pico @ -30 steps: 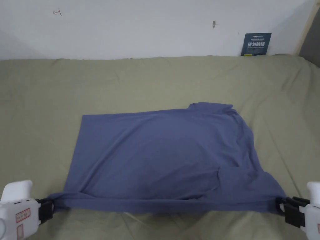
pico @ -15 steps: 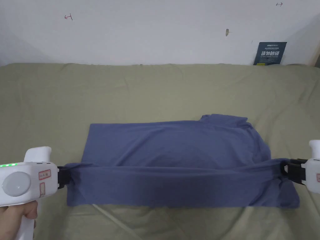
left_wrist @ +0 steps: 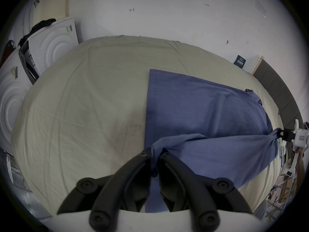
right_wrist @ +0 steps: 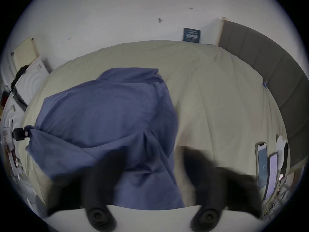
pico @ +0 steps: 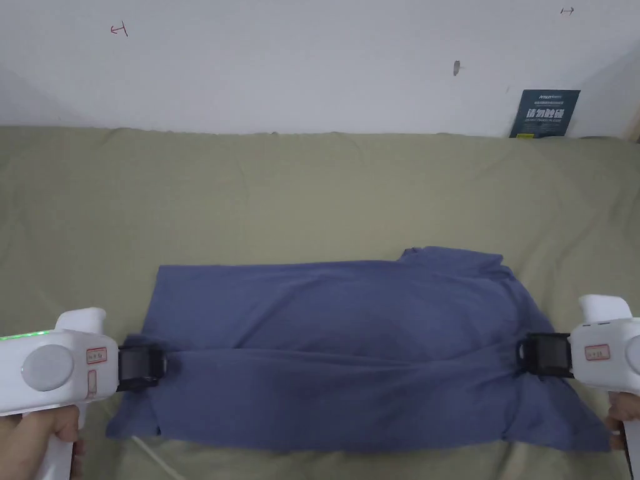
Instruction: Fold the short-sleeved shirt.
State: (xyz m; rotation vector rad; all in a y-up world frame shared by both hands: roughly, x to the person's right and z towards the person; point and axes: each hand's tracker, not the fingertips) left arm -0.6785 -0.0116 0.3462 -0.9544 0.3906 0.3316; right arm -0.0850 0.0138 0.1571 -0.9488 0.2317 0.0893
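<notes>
Carrying the near edge of the shirt (pico: 337,312) farther over its body; left gripper (left_wrist: 154,153) clamped on cloth, right gripper (pico: 522,355) blurred, apparently opening: lengthwise fold nearly laid.

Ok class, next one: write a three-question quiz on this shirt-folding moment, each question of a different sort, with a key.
1. True or false: the left gripper is shut on the shirt.
2. The shirt lies on: A a wooden table, B an olive sheet, C a tiled floor.
3. Which gripper is at the shirt's collar end?

Key: 1 true; 2 B; 3 the right gripper.
</notes>
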